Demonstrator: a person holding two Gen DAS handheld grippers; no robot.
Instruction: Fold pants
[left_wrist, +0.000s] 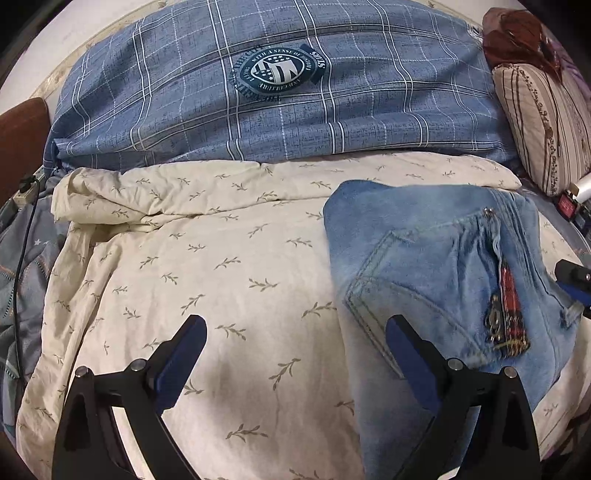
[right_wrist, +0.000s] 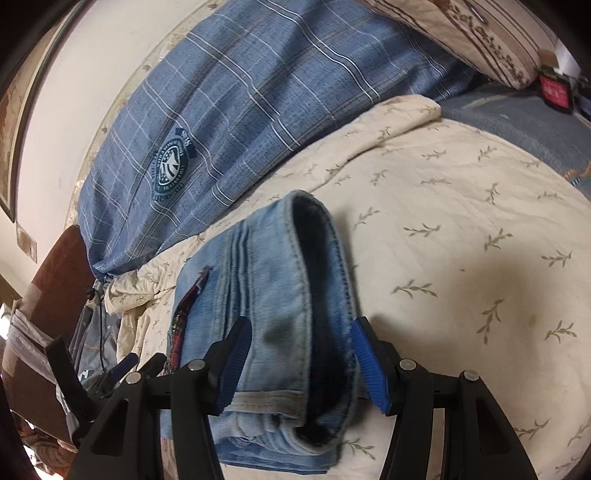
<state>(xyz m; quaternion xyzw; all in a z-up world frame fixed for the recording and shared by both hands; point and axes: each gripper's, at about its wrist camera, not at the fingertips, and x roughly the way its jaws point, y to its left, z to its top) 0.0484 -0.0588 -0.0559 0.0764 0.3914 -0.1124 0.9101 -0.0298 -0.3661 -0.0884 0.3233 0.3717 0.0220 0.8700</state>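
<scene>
Light blue jeans (left_wrist: 436, 266) lie folded into a compact bundle on a cream leaf-print blanket (left_wrist: 221, 258). A back pocket and a red plaid tassel face up. My left gripper (left_wrist: 295, 328) is open and empty, low over the blanket, its right finger over the bundle's left edge. In the right wrist view the jeans (right_wrist: 266, 295) show the waistband opening with dark lining. My right gripper (right_wrist: 301, 332) is open with a finger on each side of the waistband end; it does not clamp the fabric. The right gripper also shows at the left wrist view's right edge (left_wrist: 576, 284).
A blue plaid duvet (left_wrist: 280, 92) is piled behind the blanket. A striped pillow (left_wrist: 546, 122) lies at the right. A brown headboard (left_wrist: 22, 140) and a black cable (left_wrist: 22, 240) are at the left. A wall (right_wrist: 92, 81) runs behind the bed.
</scene>
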